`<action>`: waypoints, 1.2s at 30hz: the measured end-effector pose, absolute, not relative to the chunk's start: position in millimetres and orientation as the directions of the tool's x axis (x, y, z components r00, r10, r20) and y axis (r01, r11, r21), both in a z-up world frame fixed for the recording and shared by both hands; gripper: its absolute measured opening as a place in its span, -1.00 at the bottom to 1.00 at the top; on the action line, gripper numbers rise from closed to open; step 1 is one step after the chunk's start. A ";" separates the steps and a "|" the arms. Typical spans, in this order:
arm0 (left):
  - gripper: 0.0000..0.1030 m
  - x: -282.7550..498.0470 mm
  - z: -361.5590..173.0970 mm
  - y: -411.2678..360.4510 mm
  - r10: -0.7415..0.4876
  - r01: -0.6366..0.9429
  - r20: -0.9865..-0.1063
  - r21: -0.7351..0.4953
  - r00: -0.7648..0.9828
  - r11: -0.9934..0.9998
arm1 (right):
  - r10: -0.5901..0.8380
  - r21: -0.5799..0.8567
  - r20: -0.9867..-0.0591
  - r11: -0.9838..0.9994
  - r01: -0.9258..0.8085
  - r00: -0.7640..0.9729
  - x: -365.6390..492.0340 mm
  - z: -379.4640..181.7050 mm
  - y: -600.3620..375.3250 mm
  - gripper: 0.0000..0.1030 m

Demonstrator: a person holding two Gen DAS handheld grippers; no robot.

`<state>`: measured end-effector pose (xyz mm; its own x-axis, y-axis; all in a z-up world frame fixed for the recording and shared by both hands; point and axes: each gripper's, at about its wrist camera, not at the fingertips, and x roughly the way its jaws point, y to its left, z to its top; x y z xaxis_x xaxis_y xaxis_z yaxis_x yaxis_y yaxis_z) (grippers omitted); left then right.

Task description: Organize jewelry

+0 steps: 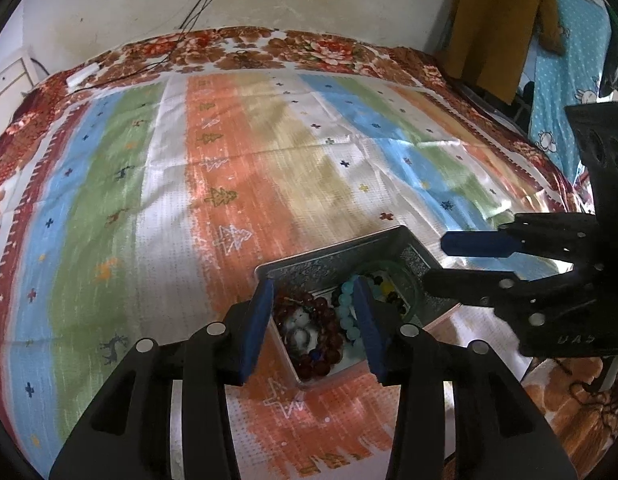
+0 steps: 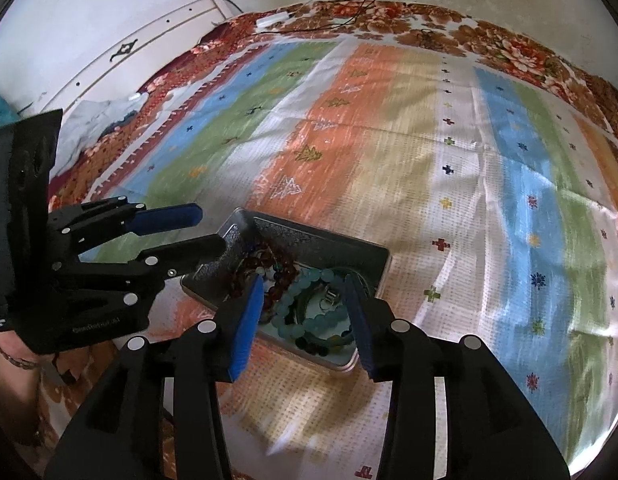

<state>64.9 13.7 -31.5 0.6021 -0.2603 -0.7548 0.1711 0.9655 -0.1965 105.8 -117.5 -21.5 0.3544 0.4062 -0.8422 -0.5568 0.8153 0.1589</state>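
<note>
Your left gripper (image 1: 315, 326) has its blue-padded jaws apart and empty, hanging over the near-left part of a small metal box (image 1: 329, 258). Your right gripper (image 2: 305, 322) is likewise released and holding nothing, its pads spread above the box's other end. In each wrist view, the other gripper shows from the side, also parted.

The jewelry sits piled inside the box: a strand of dark red glossy beads (image 1: 325, 312), round and smooth, coiled around a small whitish piece; beside it a bracelet of frosted pale-blue beads (image 2: 305, 284); a few dark and yellow beads; and a small silver metal piece (image 2: 331, 295). A translucent green bangle appears to lie against the far side, though blur makes that uncertain.

The box is rectangular with rounded corners, a thin rim, and a speckled grey inner wall. It rests on a striped cloth (image 1: 229, 184), woven and faintly shiny, spread over a floral blanket (image 1: 329, 48), likely a soft and yielding base.

The likely risks: the strands overlap, so pinching one bead may drag a neighbouring strand out with it. Smooth round beads may slip from flat pads. Pressing down on the rim could tip the light box on the soft bedding. Both grippers crowd the same small opening, so they may knock together if you reach in at once.
</note>
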 end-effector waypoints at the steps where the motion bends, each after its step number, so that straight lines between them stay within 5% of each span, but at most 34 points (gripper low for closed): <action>1: -0.17 63.7 -31.4 15.2 -0.259 0.165 -0.754 -0.200 0.604 0.966 | 0.406 0.159 -0.840 0.819 -0.552 0.360 104.9 -21.0 -119.6 -0.18; 8: -0.04 54.4 -31.3 28.0 -0.276 0.129 -0.745 -0.251 0.608 0.960 | 0.405 0.150 -0.823 0.831 -0.536 0.398 96.5 -14.6 -131.0 0.09; 22: 0.84 19.7 -18.0 9.7 -0.261 0.175 -0.684 -0.194 0.681 0.965 | 0.451 0.161 -0.774 0.818 -0.552 0.444 58.7 -4.8 -153.7 0.62; 36: 0.89 -8.4 -12.5 -7.9 -0.189 0.172 -0.648 -0.090 0.738 0.981 | 0.457 0.138 -0.706 0.838 -0.528 0.541 37.0 8.6 -166.3 0.82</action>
